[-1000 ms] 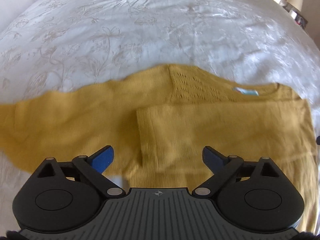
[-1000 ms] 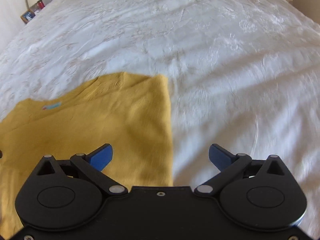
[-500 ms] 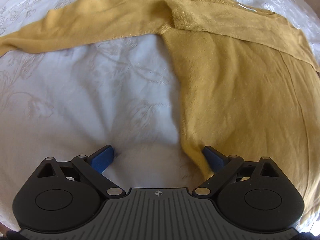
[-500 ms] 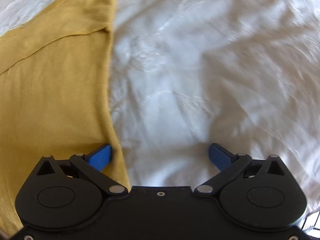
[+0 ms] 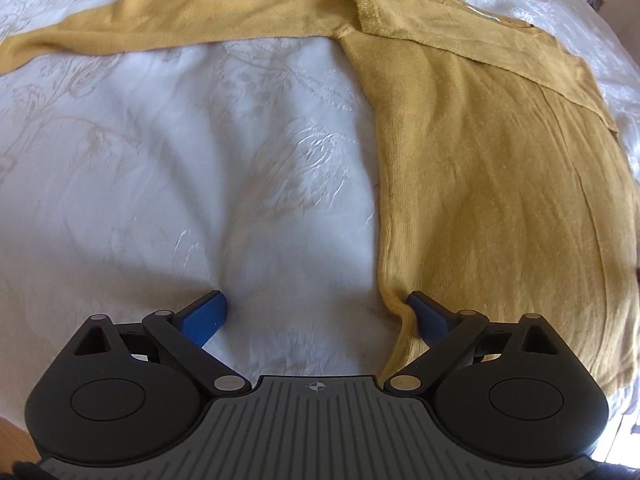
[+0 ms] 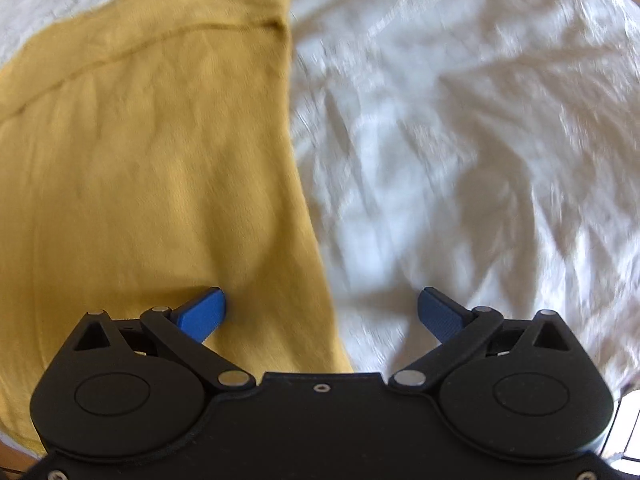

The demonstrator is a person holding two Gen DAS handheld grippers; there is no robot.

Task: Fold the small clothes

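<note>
- Now my left gripper (image 5: 316,314) is spread across the mustard-yellow knit sweater's (image 5: 492,184) left edge.
- My right gripper (image 6: 322,312) gapes over its right edge on the white embroidered bedspread (image 6: 460,140).

Left of the mustard-yellow knitted sweater (image 5: 500,184), my left tongs (image 5: 316,314) have bare white embroidered bedspread (image 5: 180,184) to pass over, until the sweater's outstretched sleeve (image 5: 192,36) bars the far side. Right of the sweater, my right tongs (image 6: 322,310) meet only rumpled bedspread, unobstructed.
</note>
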